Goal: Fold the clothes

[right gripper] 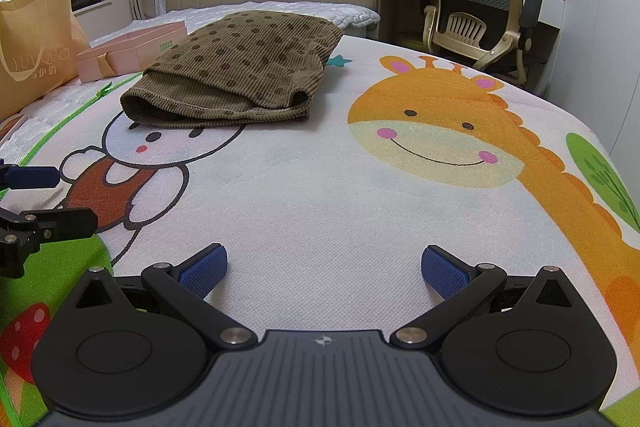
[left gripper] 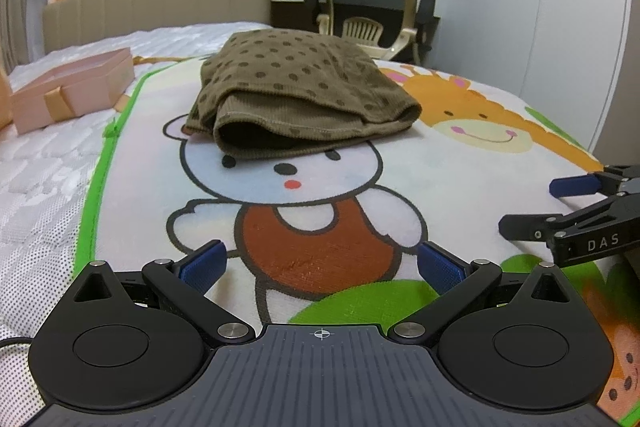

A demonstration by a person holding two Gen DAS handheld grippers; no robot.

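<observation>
1. Firstly, in the left wrist view, the left gripper (left gripper: 322, 269) sits at 6 o'clock with its blue ribbed pads (left gripper: 204, 265) spread wide apart, holding nothing, above the cartoon-printed play mat (left gripper: 400, 171).
2. At 12 o'clock from it lies the olive-brown polka-dot corduroy garment (left gripper: 296, 83), folded into a thick bundle, its open hem facing the camera and resting on the printed bear's head (left gripper: 280, 175).
3. At 3 o'clock the right gripper (left gripper: 524, 205) enters from the frame edge, fingers parted, clear of the garment.
4. At 9 to 10 o'clock a pale pink gift box with a ribbon (left gripper: 72, 87) sits on the white quilted mattress (left gripper: 36, 195).
5. Next, in the right wrist view, the right gripper (right gripper: 324, 269) at 6 o'clock has its pads wide apart and empty over the mat (right gripper: 320, 207).
6. Towards 11 o'clock the garment (right gripper: 240, 67) lies folded, beside the printed giraffe (right gripper: 436, 131).
7. At 9 o'clock the left gripper (right gripper: 76, 197) shows parted fingers; a beige tote bag (right gripper: 36, 43) stands at 10 o'clock, with the pink box (right gripper: 132, 53) just beyond the garment.
</observation>
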